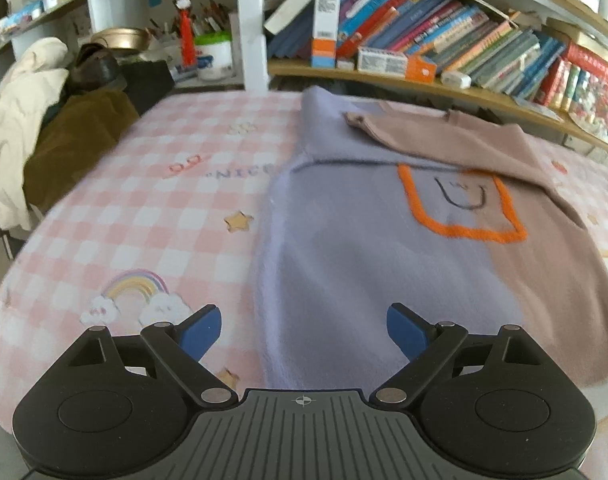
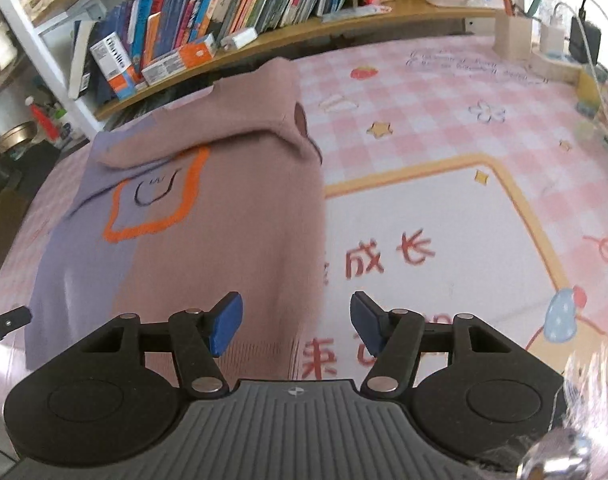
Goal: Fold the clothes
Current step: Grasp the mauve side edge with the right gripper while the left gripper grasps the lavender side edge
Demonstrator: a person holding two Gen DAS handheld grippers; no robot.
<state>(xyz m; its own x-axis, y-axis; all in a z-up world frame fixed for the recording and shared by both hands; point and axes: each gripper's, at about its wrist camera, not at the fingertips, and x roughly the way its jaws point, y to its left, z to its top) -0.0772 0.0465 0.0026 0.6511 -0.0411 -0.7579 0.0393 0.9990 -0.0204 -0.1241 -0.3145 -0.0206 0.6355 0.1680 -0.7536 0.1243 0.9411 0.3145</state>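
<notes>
Pink checked soft table cover (image 1: 144,216) under flat lilac-and-brown knitted sweater (image 1: 343,264), sleeves tucked in. Left gripper (image 1: 304,330) spread wide, empty, at hem.

Right gripper (image 2: 296,322) likewise, empty. Best pinched both hem corners together, lifted evenly.

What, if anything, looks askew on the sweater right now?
On the sweater, the pink sleeve lies slanted across the chest, covering the top of the orange outline. Otherwise it lies flat.
</notes>
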